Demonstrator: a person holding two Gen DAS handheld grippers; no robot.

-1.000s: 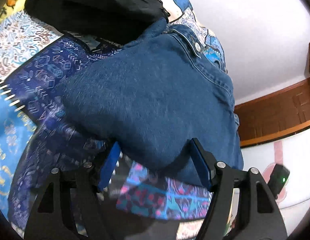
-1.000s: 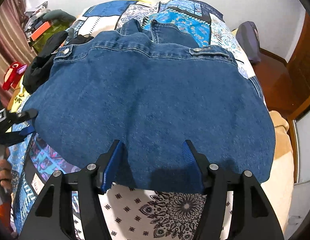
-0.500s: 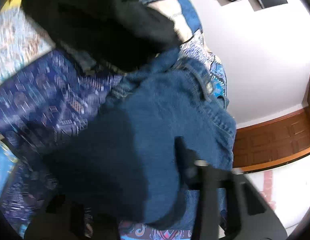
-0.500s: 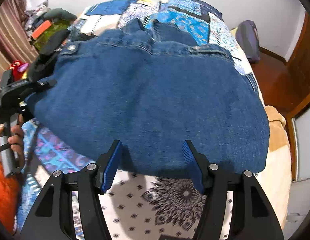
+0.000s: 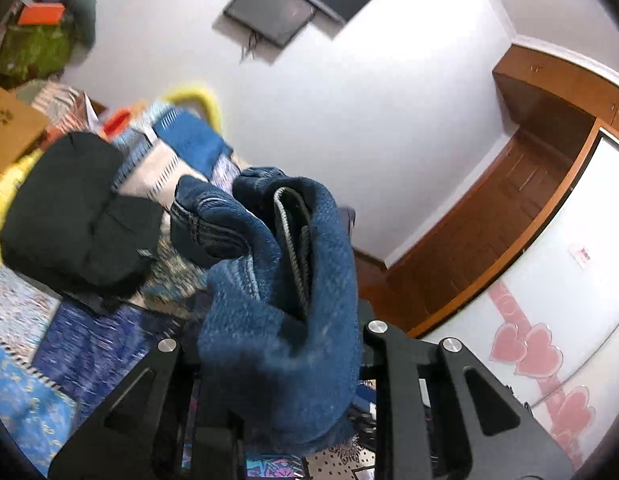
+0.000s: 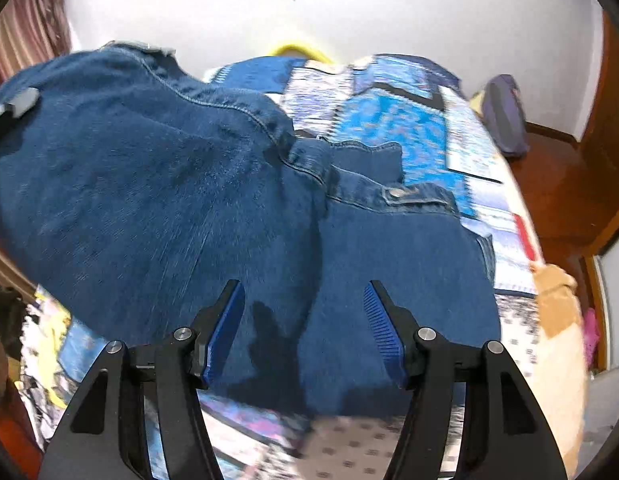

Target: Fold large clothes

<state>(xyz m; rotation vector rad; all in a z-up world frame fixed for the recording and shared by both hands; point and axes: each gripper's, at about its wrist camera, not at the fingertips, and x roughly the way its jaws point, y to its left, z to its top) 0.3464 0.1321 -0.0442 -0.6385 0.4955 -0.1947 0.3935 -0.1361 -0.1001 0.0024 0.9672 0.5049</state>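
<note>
Now my left gripper, jaws closing, pinches the jacket edge at lower centre; right gripper gapes, empty. Next, I'd carry the fold over.

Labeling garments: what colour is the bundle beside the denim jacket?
Black, clearest in the left wrist view.

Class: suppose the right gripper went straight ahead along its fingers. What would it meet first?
Most likely the denim garment. The right gripper stands open and empty, pointing down at the denim spread on the quilt. How far off the cloth lies is unclear.
</note>
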